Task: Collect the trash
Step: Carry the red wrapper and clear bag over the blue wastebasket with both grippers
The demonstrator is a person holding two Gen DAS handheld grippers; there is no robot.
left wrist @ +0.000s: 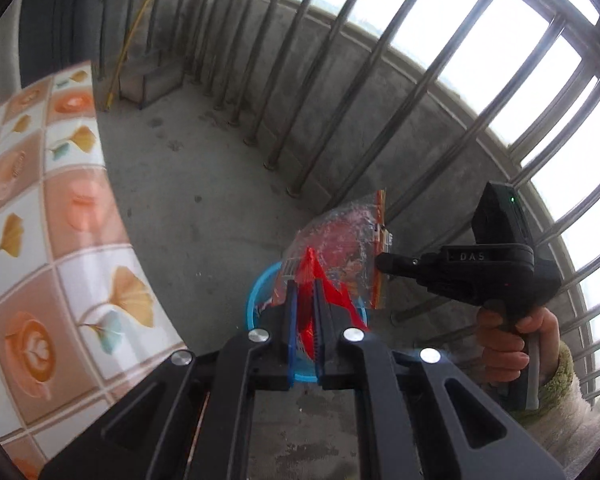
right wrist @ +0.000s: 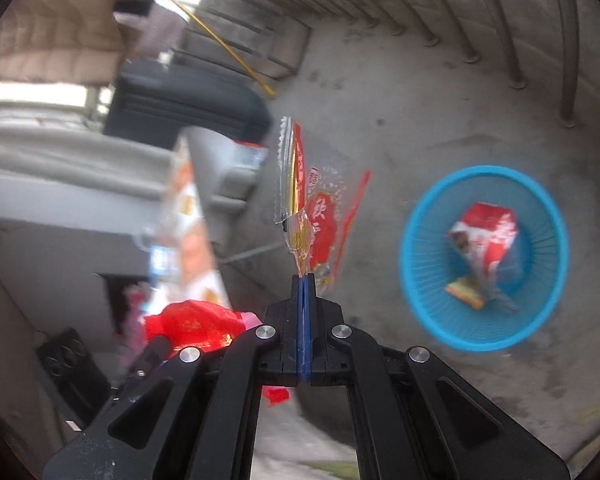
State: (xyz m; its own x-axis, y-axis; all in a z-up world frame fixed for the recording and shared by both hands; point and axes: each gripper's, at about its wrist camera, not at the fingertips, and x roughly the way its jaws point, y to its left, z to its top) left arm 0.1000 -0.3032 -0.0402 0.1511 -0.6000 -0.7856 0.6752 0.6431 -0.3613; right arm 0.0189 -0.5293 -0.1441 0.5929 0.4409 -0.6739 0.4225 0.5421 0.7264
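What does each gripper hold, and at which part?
The left gripper pinches a red wrapper near its middle. The right gripper pinches a clear-and-red wrapper by its bottom edge.

A blue basket (right wrist: 424, 312) holding wrappers stands on the bare concrete floor (right wrist: 400, 100).

A: Blue basket (left wrist: 260, 300) mostly hidden behind the left gripper (left wrist: 305, 292) jaws and the red wrapper (left wrist: 309, 276) pinched between them. Contents not visible there.

B: Right wrist view smeared. Basket right of the jaws, red-white carton (right wrist: 485, 236) inside blurred, print unreadable. Small item (right wrist: 465, 292) beside it not identifiable.

A: Patterned tablecloth (left wrist: 60, 240) left of the jaws cut off by the edge.
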